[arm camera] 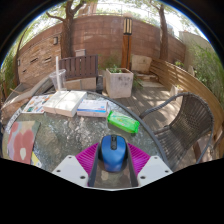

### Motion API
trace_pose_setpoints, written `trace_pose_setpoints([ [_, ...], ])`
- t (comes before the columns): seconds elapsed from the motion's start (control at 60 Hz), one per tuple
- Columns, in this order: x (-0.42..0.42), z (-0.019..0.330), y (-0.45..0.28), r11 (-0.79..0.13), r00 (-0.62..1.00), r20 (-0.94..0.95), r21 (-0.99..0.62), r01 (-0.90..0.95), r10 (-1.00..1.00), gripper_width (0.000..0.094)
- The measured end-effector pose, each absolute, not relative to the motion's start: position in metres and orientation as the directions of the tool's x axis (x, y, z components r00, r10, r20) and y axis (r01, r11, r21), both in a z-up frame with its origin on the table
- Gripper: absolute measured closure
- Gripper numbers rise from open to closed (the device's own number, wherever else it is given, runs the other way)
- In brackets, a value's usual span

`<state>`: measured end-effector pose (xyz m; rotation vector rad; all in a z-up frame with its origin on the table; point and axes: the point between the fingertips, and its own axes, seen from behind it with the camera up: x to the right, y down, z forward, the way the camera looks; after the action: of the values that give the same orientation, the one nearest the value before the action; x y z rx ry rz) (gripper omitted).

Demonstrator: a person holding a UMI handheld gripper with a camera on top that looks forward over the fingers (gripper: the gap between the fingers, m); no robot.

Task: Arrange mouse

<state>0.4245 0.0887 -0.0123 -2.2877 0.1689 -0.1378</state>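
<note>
On the glass desk (70, 135), from the left: one colourful patterned item (20, 142) at the near edge, then two stacks of books or papers, a pale one (64, 102) and a bluish one (94, 107) touching it on its right. Further along, one green packet (124, 122), lying flat, ahead of the tongs and a little to the right. Beyond the desk, one white square planter (118, 81) on the patio, and to the far right one dark metal chair (185, 125). Nearest of all, one blue mouse (112, 151), sitting between the two pink pads (84, 163), which close in narrowly on either side; cannot tell whether both actually press on it. Tongs (112, 163) levelled low over the desk, pointing straight ahead toward the planter.
</note>
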Motion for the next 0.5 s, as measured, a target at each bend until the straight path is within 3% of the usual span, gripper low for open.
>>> trace_pose_setpoints([
  [0.167, 0.425, -0.01, 0.087, -0.662, 0.983, 0.07, -0.747, -0.06, -0.168, 0.0581],
  [0.233, 0.432, 0.01, 0.085, -0.647, 0.974, 0.122, -0.762, -0.032, -0.192, 0.0598],
  [0.35, 0.422, 0.099, 0.085, -0.519, 0.955, 0.118, -0.853, -0.042, -0.271, 0.0598],
  [0.433, 0.383, 0.178, 0.098, -0.4, 0.958, 0.072, -0.915, -0.047, -0.277, 0.0598],
  [0.5, 0.333, 0.219, 0.107, -0.331, 0.97, 0.05, -0.943, -0.032, -0.236, 0.06],
])
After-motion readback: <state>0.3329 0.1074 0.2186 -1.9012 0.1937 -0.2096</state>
